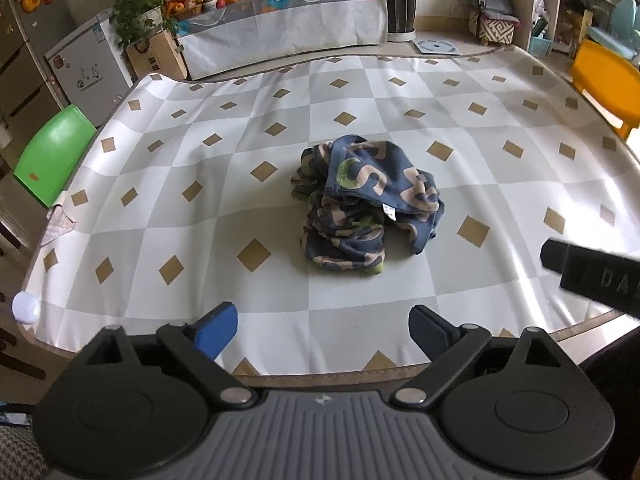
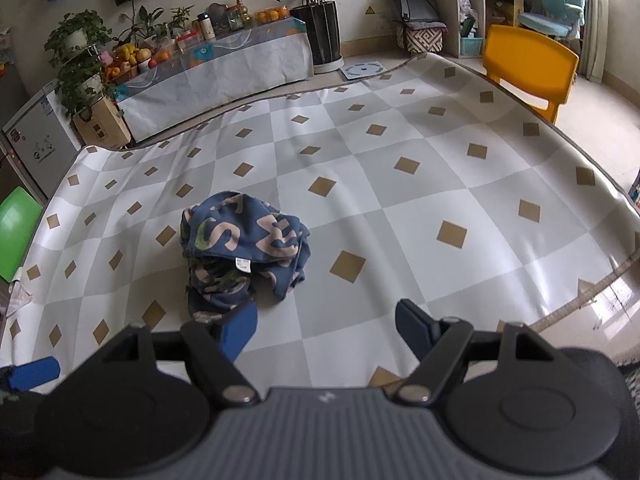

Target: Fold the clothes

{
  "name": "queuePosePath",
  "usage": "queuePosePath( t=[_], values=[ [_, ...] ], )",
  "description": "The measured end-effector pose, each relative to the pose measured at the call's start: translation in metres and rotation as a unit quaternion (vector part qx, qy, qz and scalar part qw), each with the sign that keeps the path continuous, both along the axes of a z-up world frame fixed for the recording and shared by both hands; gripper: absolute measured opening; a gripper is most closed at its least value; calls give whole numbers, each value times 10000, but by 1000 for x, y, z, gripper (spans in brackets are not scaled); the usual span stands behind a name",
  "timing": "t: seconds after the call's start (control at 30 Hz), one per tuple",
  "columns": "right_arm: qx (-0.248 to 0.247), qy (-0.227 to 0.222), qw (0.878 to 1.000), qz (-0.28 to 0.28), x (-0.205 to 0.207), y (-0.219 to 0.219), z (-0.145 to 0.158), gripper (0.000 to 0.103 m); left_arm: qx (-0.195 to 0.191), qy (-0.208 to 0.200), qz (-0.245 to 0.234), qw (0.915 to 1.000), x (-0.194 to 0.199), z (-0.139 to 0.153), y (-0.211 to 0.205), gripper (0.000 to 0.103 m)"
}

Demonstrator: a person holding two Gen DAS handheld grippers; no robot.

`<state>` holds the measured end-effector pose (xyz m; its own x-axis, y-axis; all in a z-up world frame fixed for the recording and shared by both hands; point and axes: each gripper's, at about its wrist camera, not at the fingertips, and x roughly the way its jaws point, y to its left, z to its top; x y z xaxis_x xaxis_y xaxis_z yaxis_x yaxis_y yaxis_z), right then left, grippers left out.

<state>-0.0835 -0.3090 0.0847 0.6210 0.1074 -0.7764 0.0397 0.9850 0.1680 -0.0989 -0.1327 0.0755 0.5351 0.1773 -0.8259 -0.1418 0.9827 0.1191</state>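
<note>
A crumpled navy garment (image 1: 360, 204) printed with pink and green letters lies in a heap near the middle of the checkered tablecloth (image 1: 160, 220); a small white label shows on it. My left gripper (image 1: 322, 328) hovers in front of the heap, open, with only bare cloth between its fingers. In the right wrist view the same garment (image 2: 240, 248) lies ahead to the left, and my right gripper (image 2: 326, 328) is open and holds nothing, its blue finger (image 2: 240, 332) close to the heap's near edge. The right gripper's black finger (image 1: 592, 276) juts in at the right of the left wrist view.
A green chair (image 1: 52, 156) stands at the table's left side and a yellow chair (image 2: 528, 68) at its far right. A small white ball (image 1: 25, 308) and a scrap of paper (image 1: 60, 224) sit at the left edge. A sideboard (image 1: 280, 20) with fruit and plants lines the back wall.
</note>
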Motion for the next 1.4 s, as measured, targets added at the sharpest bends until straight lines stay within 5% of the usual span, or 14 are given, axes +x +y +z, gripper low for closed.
queuePosePath(
  t=[0.87, 1.4],
  values=[
    [-320, 201, 9988, 315, 87, 23, -32, 75, -236, 337, 196, 9990, 79, -39, 23, 93],
    [-725, 358, 9947, 638, 154, 40, -69, 74, -45, 476, 224, 9986, 142, -65, 45, 93]
  ],
)
